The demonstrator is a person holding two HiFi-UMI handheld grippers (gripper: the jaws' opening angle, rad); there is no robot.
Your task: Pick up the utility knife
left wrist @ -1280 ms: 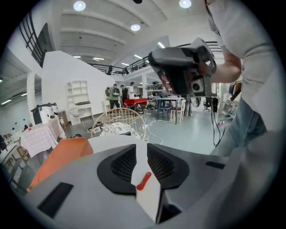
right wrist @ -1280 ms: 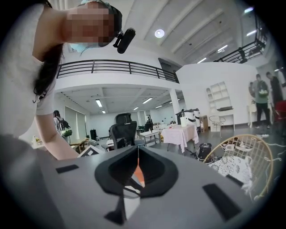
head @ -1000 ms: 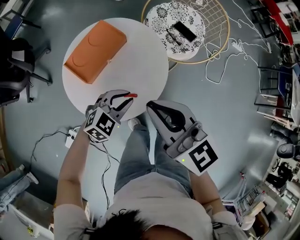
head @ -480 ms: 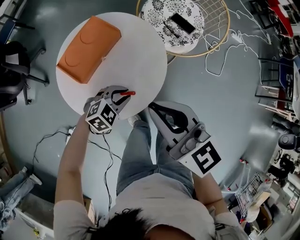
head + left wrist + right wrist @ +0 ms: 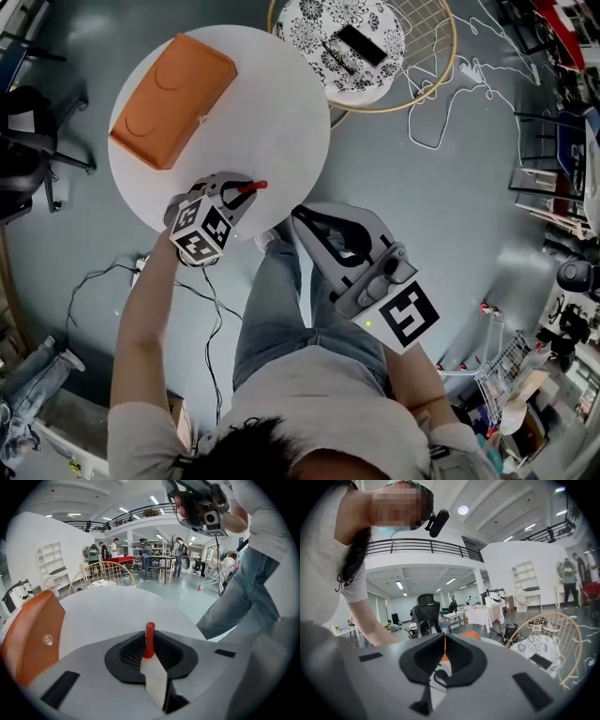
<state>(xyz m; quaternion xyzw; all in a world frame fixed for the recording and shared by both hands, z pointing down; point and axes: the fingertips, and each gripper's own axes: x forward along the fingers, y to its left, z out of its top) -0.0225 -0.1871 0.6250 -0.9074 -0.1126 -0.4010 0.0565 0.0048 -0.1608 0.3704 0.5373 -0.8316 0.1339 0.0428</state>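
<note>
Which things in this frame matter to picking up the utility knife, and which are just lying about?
Part of the job:
- utility knife, red, clamped in the left gripper
- white round table

Lying about:
- orange case on the table
- patterned stool bearing a black flat item
- loose cables on the floor
- right gripper, shut on nothing, idle

Knife (image 5: pixel 254 186) in left gripper (image 5: pixel 241 193) (over table (image 5: pixel 272 112))

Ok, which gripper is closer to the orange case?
Left. The left gripper is over the white table near the orange case; the right gripper is off the table.
</note>
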